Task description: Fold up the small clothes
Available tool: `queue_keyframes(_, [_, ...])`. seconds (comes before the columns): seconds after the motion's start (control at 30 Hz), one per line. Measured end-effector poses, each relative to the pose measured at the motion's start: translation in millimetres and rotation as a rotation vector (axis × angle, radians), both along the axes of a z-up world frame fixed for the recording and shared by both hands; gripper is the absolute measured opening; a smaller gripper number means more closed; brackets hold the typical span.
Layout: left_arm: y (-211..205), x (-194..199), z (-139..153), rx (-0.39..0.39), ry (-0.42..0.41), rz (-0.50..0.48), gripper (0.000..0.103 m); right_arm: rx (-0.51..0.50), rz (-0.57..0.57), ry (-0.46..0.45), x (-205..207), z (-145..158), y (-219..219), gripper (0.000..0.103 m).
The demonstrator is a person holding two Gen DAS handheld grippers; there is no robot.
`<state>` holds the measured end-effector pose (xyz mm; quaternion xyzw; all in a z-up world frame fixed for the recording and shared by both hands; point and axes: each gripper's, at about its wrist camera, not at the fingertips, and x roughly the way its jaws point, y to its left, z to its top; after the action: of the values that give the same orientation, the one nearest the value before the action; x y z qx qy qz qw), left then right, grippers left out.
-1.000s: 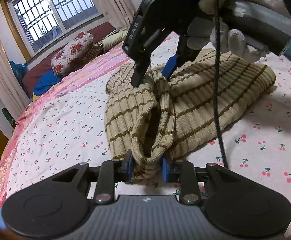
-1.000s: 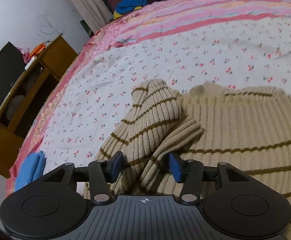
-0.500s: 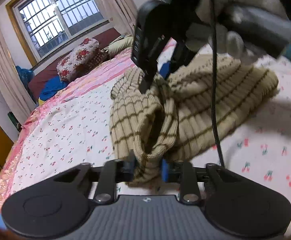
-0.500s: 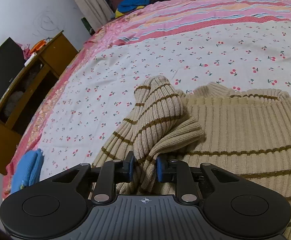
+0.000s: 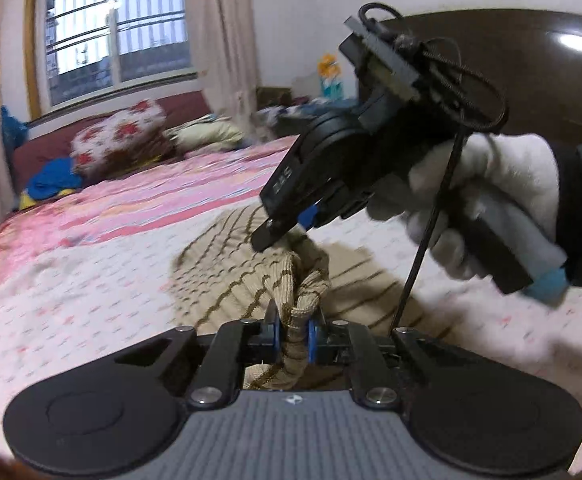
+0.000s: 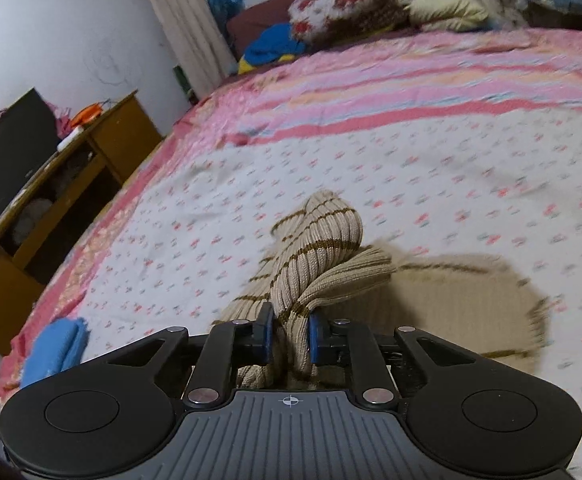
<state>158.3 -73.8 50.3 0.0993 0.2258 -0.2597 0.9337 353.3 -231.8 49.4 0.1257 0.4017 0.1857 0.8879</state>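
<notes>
Folding has barely started: both grippers have a bunch of the sweater [image 6: 323, 240] pinched and part of it is lifted off the bed [image 6: 371, 160], no neat fold laid down yet. Left gripper [image 5: 292, 330] fingers are closing, clamped on a cuff-like ribbed end; right gripper [image 6: 290, 334] fingers closing too, squeezing a thick wad. It's chunky beige rib knit with thin brown stripes, soft and floppy, over a cherry-print sheet
</notes>
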Motion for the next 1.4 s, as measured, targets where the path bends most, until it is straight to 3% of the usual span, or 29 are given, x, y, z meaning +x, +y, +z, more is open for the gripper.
queue_keyframes(0.3, [-64.5,19.9,-19.4,-0.007,0.068,-0.116,0.019,-0.049,-0.114,0.037,-2.5,-18.7,-65.4,0.016])
queue_keyframes(0.67, [-101.0,38.4,-42.3,0.056,0.160,-0.147,0.019,-0.058,-0.141,0.077,-1.4,-55.1,-94.2,0.015])
queue_keyframes(0.77, [-106.0,41.9,-47.1,0.076,0.186,-0.144,0.020,-0.039,-0.139,0.080,-3.5,-55.0,-97.7,0.022])
queue_keyframes(0.9, [-105.2,41.2,-50.6,0.069,0.211,-0.135,0.020,-0.056,-0.137,0.052,-14.1,-48.4,-98.0,0.023])
queue_keyframes(1.07, [-105.2,35.9,-43.6,0.081,0.195,-0.125,0.020,-0.110,-0.133,0.001,-40.1,-34.0,-96.0,0.023])
queue_keyframes(1.4, [-91.7,16.3,-28.3,0.080,0.167,-0.094,0.020,-0.106,-0.147,-0.023,-91.9,-20.4,-104.0,0.023])
